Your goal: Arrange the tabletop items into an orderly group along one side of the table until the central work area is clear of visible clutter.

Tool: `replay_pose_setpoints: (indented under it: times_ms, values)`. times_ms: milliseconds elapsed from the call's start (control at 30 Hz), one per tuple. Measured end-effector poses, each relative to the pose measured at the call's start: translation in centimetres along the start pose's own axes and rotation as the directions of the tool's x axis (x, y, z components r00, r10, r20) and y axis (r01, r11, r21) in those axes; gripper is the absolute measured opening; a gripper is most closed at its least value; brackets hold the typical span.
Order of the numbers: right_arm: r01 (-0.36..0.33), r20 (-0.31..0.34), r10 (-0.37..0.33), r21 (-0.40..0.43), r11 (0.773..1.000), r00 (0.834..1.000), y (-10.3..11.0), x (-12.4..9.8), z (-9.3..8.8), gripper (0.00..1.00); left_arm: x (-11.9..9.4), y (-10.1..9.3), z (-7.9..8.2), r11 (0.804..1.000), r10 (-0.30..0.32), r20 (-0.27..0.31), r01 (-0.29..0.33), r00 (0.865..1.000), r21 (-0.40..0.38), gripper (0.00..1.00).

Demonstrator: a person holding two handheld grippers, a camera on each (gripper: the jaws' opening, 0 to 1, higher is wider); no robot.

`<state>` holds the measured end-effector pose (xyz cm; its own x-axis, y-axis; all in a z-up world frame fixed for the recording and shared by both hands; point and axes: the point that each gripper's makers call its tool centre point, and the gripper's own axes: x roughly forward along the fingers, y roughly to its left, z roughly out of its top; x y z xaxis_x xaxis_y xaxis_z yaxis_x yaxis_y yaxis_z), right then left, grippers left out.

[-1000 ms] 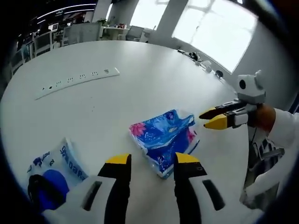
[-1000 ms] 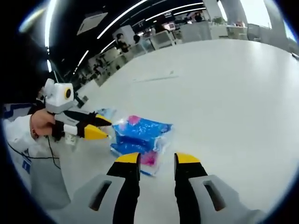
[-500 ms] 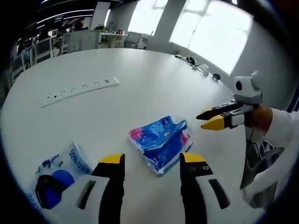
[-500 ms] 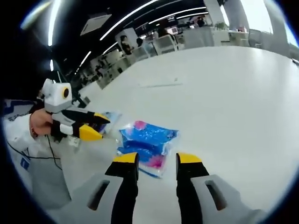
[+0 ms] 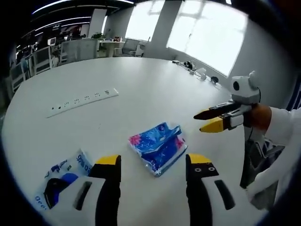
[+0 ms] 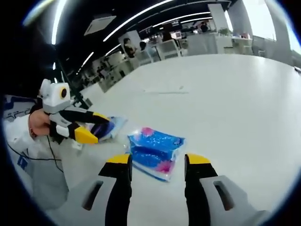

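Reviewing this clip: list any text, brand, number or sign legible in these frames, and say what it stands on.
No text can be read.
Clear packet with dark blue print: lettering there, too blurred to read.
Blue floral packet: pattern, no legible words.
White power strip: no readable marking.

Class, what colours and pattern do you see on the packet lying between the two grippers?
The packet is blue with pink floral patches, clearest in the left gripper view.

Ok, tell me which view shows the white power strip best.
The left gripper view: the white power strip lies in plain sight on the table, sockets visible. In the right gripper view it is just a faint far streak.
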<state>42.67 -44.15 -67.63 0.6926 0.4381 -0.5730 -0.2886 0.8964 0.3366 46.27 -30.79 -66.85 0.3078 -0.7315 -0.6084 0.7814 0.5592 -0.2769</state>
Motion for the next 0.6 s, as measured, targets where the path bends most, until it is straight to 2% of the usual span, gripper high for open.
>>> replay_pose_setpoints:
  times_ms: [600]
  values:
    - [-0.002,0.056,0.005,-0.038,0.999,0.998,2.4,-1.7,2.1,0.47,-3.5,-0.7,1.3,1.000,0.007,0.068,-0.008,0.998,0.023,0.61]
